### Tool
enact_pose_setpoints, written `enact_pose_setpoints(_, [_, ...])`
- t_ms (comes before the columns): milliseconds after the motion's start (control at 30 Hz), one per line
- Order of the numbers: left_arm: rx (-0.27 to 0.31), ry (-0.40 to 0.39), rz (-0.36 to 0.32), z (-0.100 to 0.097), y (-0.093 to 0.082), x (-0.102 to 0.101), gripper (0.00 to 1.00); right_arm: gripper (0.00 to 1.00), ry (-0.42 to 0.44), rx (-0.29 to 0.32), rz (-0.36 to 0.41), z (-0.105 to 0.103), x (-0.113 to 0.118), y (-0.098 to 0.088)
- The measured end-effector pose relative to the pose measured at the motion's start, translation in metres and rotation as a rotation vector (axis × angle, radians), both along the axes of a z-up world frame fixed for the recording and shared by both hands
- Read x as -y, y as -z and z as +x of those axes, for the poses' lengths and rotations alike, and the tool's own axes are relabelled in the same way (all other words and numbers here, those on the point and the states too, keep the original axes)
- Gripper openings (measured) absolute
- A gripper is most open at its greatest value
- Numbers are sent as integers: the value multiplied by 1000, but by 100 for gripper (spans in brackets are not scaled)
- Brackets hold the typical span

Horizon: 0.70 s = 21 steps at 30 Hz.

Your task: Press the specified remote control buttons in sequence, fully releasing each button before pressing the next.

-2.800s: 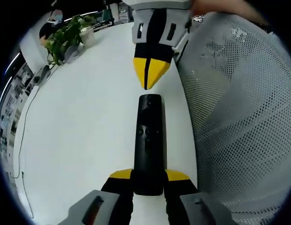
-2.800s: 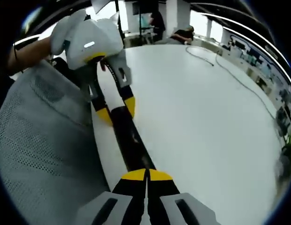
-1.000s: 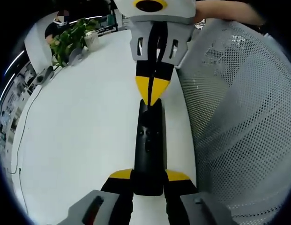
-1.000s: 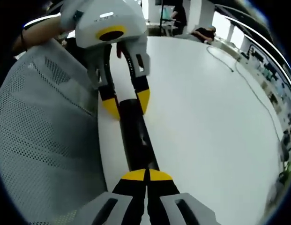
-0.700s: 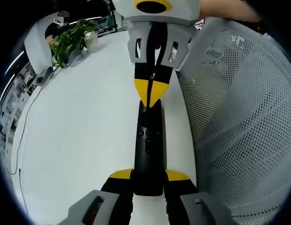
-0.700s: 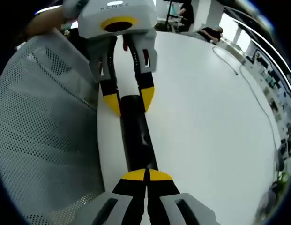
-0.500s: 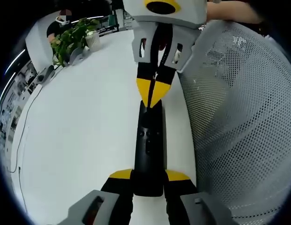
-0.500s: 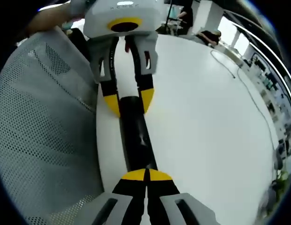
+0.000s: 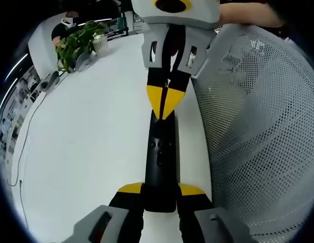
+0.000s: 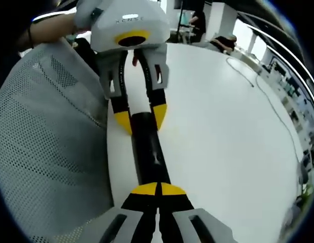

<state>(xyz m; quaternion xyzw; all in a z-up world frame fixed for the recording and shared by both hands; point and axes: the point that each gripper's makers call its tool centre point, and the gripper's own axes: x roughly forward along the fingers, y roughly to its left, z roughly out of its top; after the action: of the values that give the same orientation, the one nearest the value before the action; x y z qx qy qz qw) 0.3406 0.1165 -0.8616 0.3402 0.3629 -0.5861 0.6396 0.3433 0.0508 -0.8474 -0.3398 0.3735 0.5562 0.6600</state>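
Right now the black remote control (image 9: 160,162) lies lengthwise along the edge of the white table (image 9: 86,147), beside a grey mesh chair back (image 9: 258,142). The left gripper (image 9: 160,191) grips the remote's near end, one yellow-tipped jaw on each side of it. In the right gripper view the same hold shows from the opposite end: the left gripper (image 10: 142,117) straddles the far end of the remote control (image 10: 149,152).

The right gripper (image 9: 163,107) has its jaws pressed together into a single yellow point, which rests at the remote's far end in the left gripper view. In its own view the right gripper (image 10: 159,190) shows both tips meeting with no gap, right over the remote's near end. Whether the point is actually pushing a button down or merely touching the casing, I cannot tell.

My reading is that a press at the top of the remote is in hand. The next move calls for lifting the closed tip clear so the button releases fully, then shifting along the body toward the buttons (image 9: 159,147) near the middle, while the left gripper holds the remote steady.

A potted plant (image 9: 78,43) stands at the table's far side.
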Motion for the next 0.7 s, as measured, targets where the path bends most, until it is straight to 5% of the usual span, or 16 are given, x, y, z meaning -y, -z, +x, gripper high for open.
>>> enact_pose_setpoints(500, [-1,1,8,0,1,0,25,0,-49,23,-46,1,-2,5])
enact_pose_setpoints(700, [-2,-3,7,0,0,0,25,0,33,-1,31,3,-1,4])
